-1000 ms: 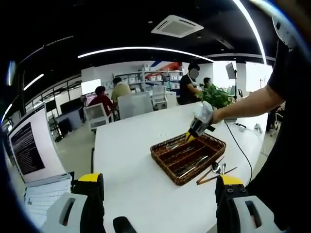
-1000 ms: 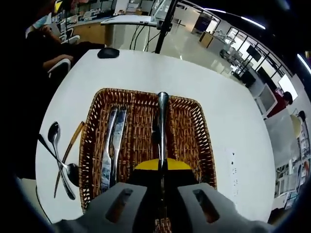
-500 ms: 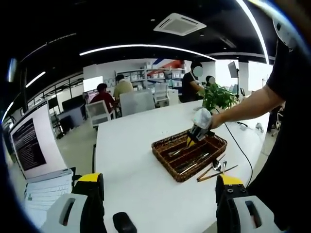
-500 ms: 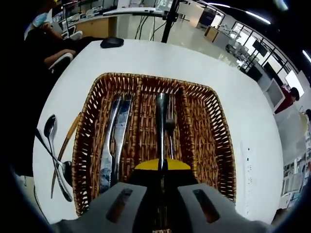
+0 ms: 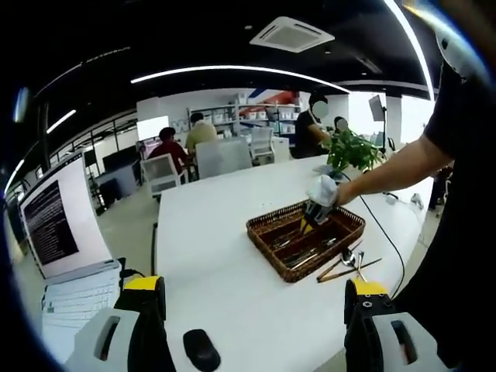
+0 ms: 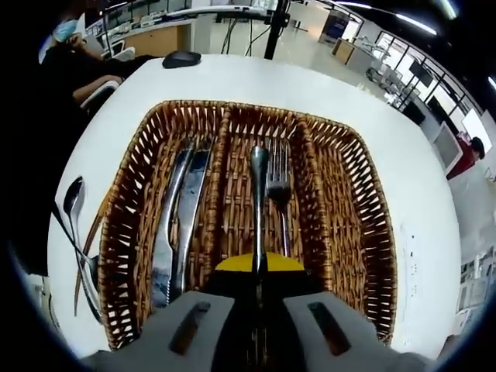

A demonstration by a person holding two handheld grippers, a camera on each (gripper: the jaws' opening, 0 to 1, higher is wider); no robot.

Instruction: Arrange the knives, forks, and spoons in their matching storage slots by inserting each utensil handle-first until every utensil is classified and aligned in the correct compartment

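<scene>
A brown wicker basket (image 6: 116,232) with three long compartments lies on the white table. Two knives (image 6: 174,225) rest in its left compartment and a fork (image 6: 277,186) in the middle one. My right gripper (image 6: 260,265) is shut on a metal utensil (image 6: 259,194) whose handle points forward, low over the middle compartment beside the fork. Its working end is hidden in the jaws. Two spoons (image 6: 71,203) and brown chopsticks (image 6: 87,244) lie on the table left of the basket. In the left gripper view, my left gripper (image 5: 252,314) stands open, well back from the basket (image 5: 267,232), where the right gripper (image 5: 316,211) is seen.
A black mouse (image 5: 201,349) lies just ahead of my left gripper, and a laptop (image 5: 66,298) stands at the left. Another mouse (image 6: 182,58) lies beyond the basket. A potted plant (image 5: 353,151) and seated people are at the table's far end.
My right gripper has come down and closer to the basket, bringing the held utensil's handle into the middle compartment beside the fork. The left gripper stays open.
</scene>
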